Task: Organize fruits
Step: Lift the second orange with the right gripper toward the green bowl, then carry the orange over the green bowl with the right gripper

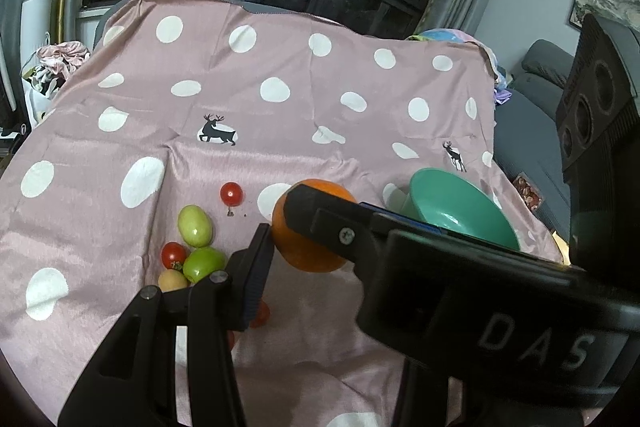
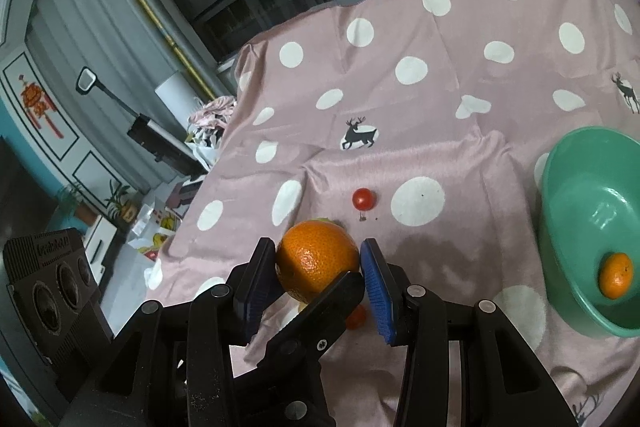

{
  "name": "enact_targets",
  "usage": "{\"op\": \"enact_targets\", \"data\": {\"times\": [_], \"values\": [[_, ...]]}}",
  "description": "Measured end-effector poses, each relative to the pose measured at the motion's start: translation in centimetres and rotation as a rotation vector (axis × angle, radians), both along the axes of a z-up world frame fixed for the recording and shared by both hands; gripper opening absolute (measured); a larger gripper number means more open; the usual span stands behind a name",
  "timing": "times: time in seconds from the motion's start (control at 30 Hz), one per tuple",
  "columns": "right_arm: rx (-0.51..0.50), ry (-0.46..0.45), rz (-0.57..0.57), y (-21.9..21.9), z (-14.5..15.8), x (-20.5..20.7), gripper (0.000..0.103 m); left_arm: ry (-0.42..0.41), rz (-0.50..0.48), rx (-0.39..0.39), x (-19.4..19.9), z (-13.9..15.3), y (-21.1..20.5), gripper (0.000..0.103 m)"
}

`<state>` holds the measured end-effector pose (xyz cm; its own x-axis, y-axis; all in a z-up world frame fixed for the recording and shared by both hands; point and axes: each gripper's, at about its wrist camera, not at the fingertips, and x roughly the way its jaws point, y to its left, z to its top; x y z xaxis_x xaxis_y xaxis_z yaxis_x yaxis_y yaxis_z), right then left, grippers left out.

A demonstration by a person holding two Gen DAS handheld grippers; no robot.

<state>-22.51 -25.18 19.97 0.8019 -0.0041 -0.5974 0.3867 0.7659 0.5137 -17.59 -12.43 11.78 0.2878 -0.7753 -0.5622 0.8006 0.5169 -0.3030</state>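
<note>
A large orange hangs just above the pink dotted cloth, held from two sides. My right gripper is shut on it, a blue pad on each flank. My left gripper is shut on it too: its left pad touches the orange, and its other finger is hidden behind the right gripper's body. Crossing the front of the orange is one of the left fingers; one of the right fingers lies over its top. The green bowl stands to the right with a small mandarin inside.
Loose fruit lies left of the orange: a cherry tomato, two green fruits, a red tomato, a yellowish fruit. Another tomato sits under the grippers. A grey sofa is to the right.
</note>
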Motion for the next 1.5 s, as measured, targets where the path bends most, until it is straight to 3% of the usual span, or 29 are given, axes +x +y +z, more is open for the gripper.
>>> {"op": "enact_targets", "data": {"times": [0.83,1.5], "values": [[-0.072,-0.075,-0.015,0.9,2.8,-2.3,0.046,-0.092,-0.016,-0.073,-2.6,2.9,1.3,0.045],[-0.097,-0.110,-0.064,-1.3,3.6,-4.9,0.047,-0.148,-0.068,-0.061,-4.7,4.3,-2.1,0.045]]}}
